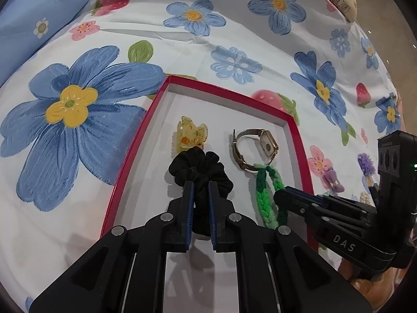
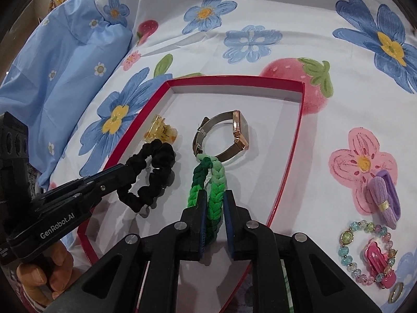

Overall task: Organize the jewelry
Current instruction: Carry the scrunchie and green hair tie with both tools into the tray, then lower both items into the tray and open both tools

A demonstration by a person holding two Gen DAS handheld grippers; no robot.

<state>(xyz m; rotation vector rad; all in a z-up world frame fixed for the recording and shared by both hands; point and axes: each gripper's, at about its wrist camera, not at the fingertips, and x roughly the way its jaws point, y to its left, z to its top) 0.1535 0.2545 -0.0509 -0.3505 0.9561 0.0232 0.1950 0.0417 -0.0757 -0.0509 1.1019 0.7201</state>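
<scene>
A red-rimmed white tray (image 1: 229, 96) (image 2: 234, 80) lies on a flowered bedspread. In it are a yellow claw clip (image 1: 191, 135) (image 2: 160, 131), a gold watch (image 1: 256, 147) (image 2: 229, 135), a black scrunchie (image 1: 200, 172) (image 2: 153, 172) and a green braided band (image 1: 265, 193) (image 2: 208, 182). My left gripper (image 1: 200, 187) (image 2: 125, 169) is shut on the black scrunchie over the tray floor. My right gripper (image 2: 215, 198) (image 1: 280, 195) is shut on the green braided band just beside it.
On the bedspread right of the tray lie a purple hair tie (image 2: 383, 198) (image 1: 333, 180), a beaded bracelet (image 2: 365, 250), a pink clip (image 2: 380, 266) and a small ring (image 2: 396, 292). A blue pillow (image 2: 65, 73) (image 1: 39, 13) lies at far left.
</scene>
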